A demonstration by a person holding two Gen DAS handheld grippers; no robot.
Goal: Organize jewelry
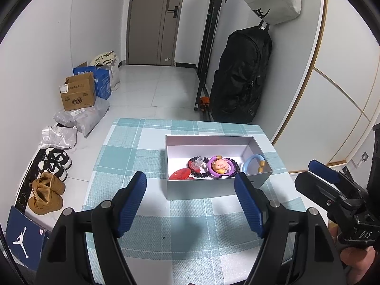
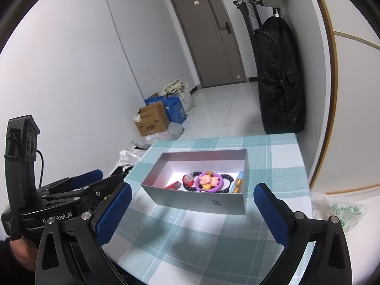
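Bench point(image 1: 152, 223) is covered in teal-and-white plaid. Box point(image 1: 204, 190) is seen as silver-grey outside, white inside. A purple ring point(image 1: 219, 167) with a pink-orange pig, dark beads point(image 1: 234, 163), a red piece point(image 1: 181, 174) and a light-blue ring point(image 1: 254, 162) are noted. Black claws are fitted with blue pads point(image 1: 131, 204).

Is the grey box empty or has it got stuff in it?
Not empty. The open grey cardboard box holds a purple ring with a pig toy and dark beads.
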